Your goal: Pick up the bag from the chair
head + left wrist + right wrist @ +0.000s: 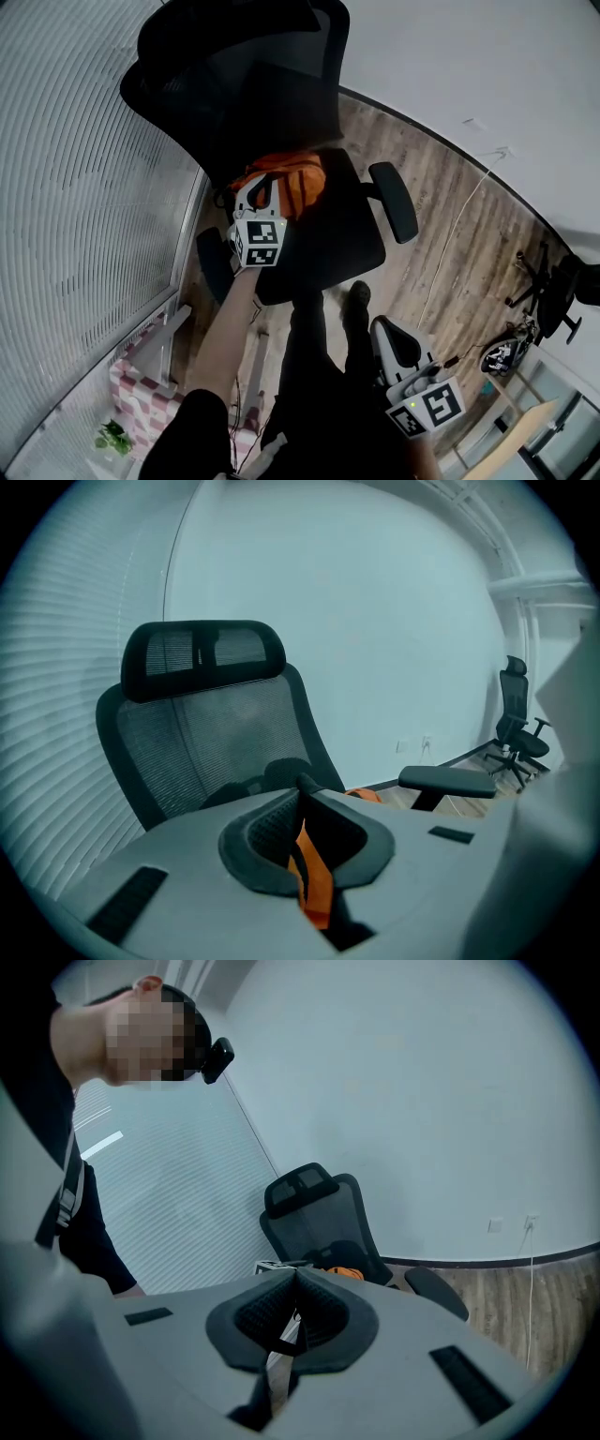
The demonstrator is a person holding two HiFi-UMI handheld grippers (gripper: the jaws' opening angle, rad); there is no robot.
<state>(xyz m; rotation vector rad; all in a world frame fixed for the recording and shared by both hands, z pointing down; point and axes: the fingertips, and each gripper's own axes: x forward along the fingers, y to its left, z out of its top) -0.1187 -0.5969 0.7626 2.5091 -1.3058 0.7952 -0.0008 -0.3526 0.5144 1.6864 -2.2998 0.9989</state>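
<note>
orange nylon with black panels makes up the small soft fabric bag (292,183), which sits slumped on the seat of the black mesh-backed office chair (328,246), pushed back against the backrest and towards the window-blind side. the left gripper (262,192) is down at the bag's near edge, and the left gripper view shows its jaws pressed together on a flat orange webbing strap (314,878) that runs down through the ribbed pads, so it is clamped on the strap and not on the bag's body. the right gripper (386,330) hangs low beside the person's dark trouser leg, well apart from the chair; its own view shows the jaws meeting at the tips with nothing between them, the chair and a spot of orange far off beyond. judging by the crumpled, rounded shape, the bag is light and limp, with no stiff frame, so it will probably sag and swing under the strap once it leaves the seat instead of holding its form. the webbing looks thin and fairly slick, so a pinch across its width could slide along it; a hold close to where the strap is sewn into the body would likely give less swing and less slip. nothing about it looks fragile, though what is inside cannot be seen. the padded black armrest (394,202) on the far side stands near enough that a swinging bag could brush it during a lift.
</note>
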